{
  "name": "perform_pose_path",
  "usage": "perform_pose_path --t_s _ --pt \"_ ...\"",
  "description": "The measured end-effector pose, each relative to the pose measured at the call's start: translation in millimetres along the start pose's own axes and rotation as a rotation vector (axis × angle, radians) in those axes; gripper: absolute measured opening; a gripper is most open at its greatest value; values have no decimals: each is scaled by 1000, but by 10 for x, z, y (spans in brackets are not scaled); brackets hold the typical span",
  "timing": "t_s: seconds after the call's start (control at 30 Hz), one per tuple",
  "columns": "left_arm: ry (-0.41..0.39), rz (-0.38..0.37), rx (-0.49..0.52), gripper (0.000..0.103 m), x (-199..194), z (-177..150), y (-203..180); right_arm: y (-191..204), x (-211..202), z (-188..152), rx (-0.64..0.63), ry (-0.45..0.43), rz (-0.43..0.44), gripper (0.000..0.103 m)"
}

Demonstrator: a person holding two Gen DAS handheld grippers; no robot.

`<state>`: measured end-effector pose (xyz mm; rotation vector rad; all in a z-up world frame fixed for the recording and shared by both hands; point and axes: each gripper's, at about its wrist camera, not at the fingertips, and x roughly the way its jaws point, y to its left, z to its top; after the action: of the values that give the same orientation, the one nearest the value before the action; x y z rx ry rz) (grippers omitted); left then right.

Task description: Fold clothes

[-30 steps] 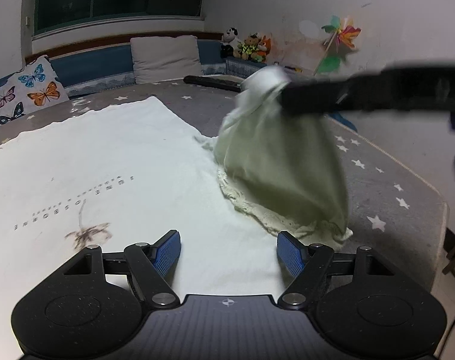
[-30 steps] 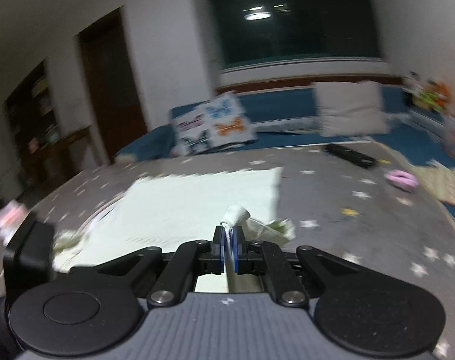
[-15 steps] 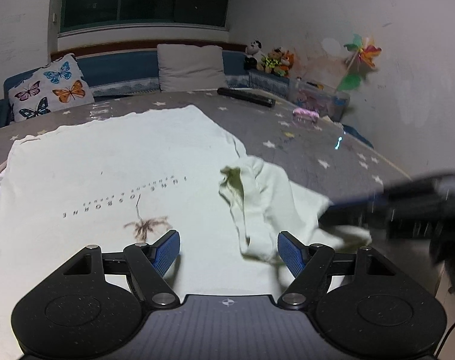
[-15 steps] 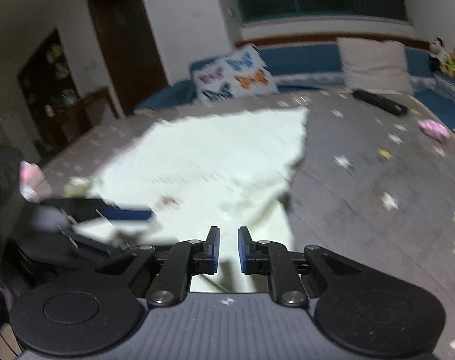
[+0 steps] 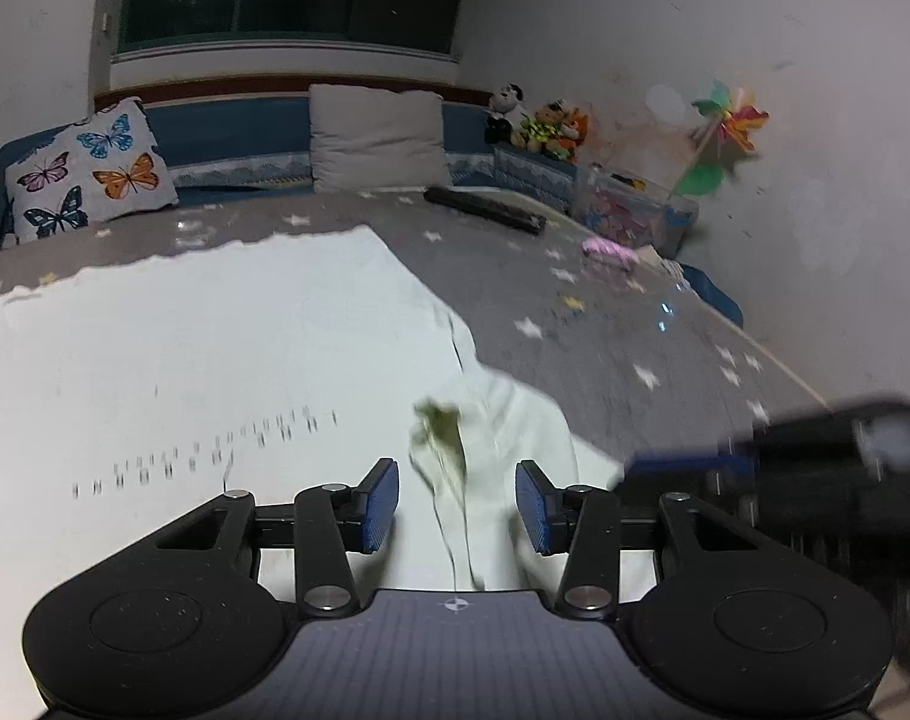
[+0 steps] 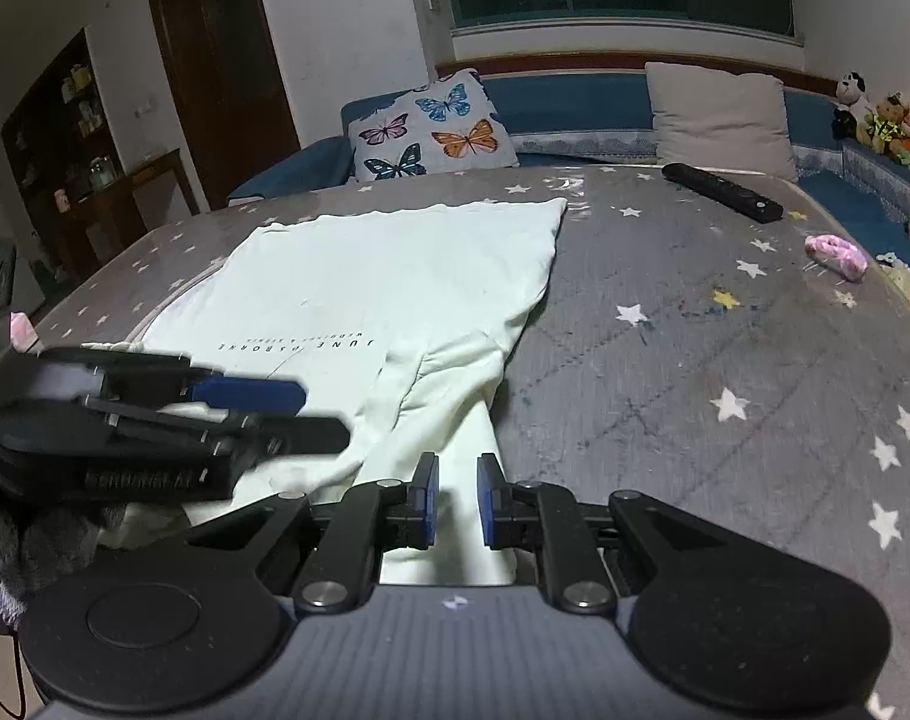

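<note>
A pale T-shirt (image 6: 365, 276) lies spread on a bed's grey star-print cover (image 6: 725, 360), its near right sleeve (image 6: 449, 396) bunched and folded in over the body. The left hand-held gripper (image 5: 457, 504) hovers low over that sleeve, its jaws closing with a crease of the cloth lying between the blue pads, not yet pinched. The right hand-held gripper (image 6: 452, 498) sits just above the sleeve's lower edge, its jaws a narrow slot with nothing visibly clamped; pale cloth shows beneath the gap. A remote control (image 6: 722, 192) and a pink object (image 6: 836, 255) lie well apart from the shirt. The risk from here: the left jaws may catch only the top layer of the rumpled sleeve, or gather the body fabric under it, dragging the flat shirt askew. With two tools working so near each other, a collision is also possible.
</note>
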<state>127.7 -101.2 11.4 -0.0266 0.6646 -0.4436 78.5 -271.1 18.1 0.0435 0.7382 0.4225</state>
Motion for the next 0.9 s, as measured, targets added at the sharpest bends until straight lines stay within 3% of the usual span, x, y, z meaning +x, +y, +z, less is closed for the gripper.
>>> perform_pose_path --t_s 0.1,0.3,0.43,0.53,0.67,0.8,0.9 --pt "-12 17 0 53 120 146 9 22 29 -29 -6 2 5 13" --pt "45 -6 -11 51 454 254 65 10 20 -85 -7 -8 -13 13" --pt "69 -48 -23 19 548 261 120 -50 22 -126 14 -6 -20 13" --pt "61 -48 -16 10 561 259 144 -90 26 -156 30 -4 -19 13" --pt "53 -37 -52 10 551 265 238 -95 27 -185 26 -11 -22 14" --pt "73 -31 -70 21 552 256 326 -93 38 -195 22 -14 -22 14" --pt "49 -39 -72 23 483 296 328 -97 39 -193 23 -15 -21 14"
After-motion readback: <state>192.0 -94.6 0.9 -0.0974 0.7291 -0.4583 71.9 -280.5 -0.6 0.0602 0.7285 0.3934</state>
